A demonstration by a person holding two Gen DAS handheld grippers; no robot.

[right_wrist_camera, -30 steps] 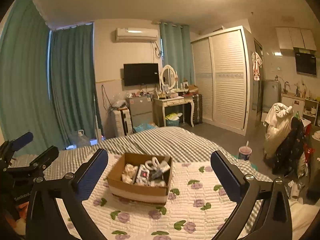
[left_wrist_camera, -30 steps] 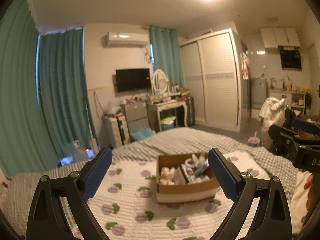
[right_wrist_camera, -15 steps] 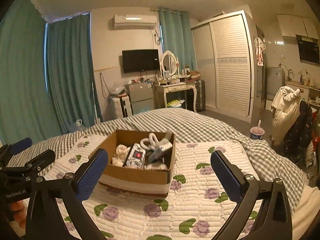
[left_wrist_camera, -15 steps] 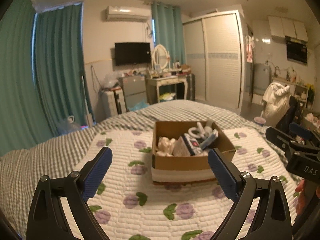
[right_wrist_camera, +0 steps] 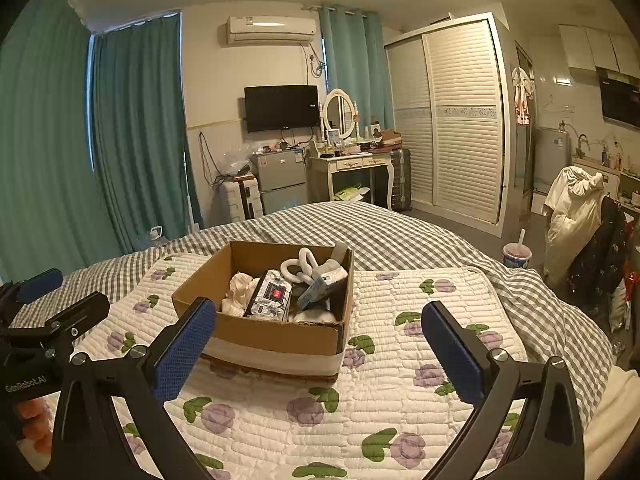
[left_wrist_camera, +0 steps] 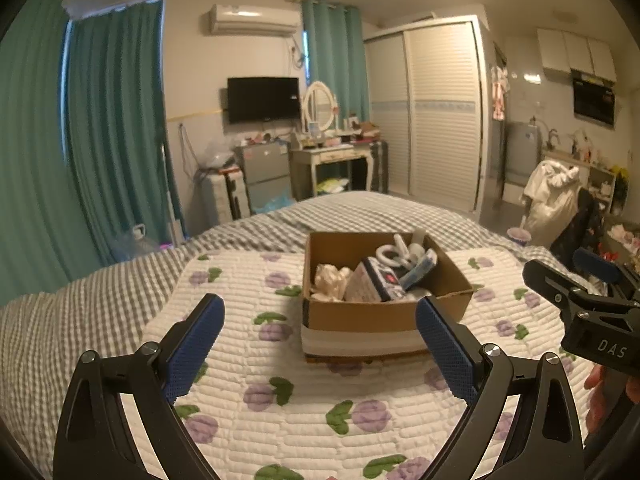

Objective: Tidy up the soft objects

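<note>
A brown cardboard box (left_wrist_camera: 376, 314) sits on the flowered white quilt (left_wrist_camera: 280, 392) on the bed. It holds several soft items: a cream cloth bundle (left_wrist_camera: 330, 280), a printed packet (left_wrist_camera: 376, 282) and a white looped toy (left_wrist_camera: 394, 254). The box also shows in the right wrist view (right_wrist_camera: 276, 334), with the packet (right_wrist_camera: 272, 294) and white loop (right_wrist_camera: 300, 268) inside. My left gripper (left_wrist_camera: 320, 340) is open and empty, just short of the box front. My right gripper (right_wrist_camera: 316, 344) is open and empty, over the box's near right corner.
A grey checked blanket (right_wrist_camera: 400, 236) covers the far bed. Beyond it stand a dressing table with mirror (right_wrist_camera: 348, 160), a small fridge (right_wrist_camera: 280, 180) and a louvred wardrobe (right_wrist_camera: 460, 120). A chair draped with clothes (right_wrist_camera: 576, 216) and a cup (right_wrist_camera: 518, 254) stand at the right.
Both grippers have come lower and closer to the box, which now looks larger and nearer. Both stay open and empty.
</note>
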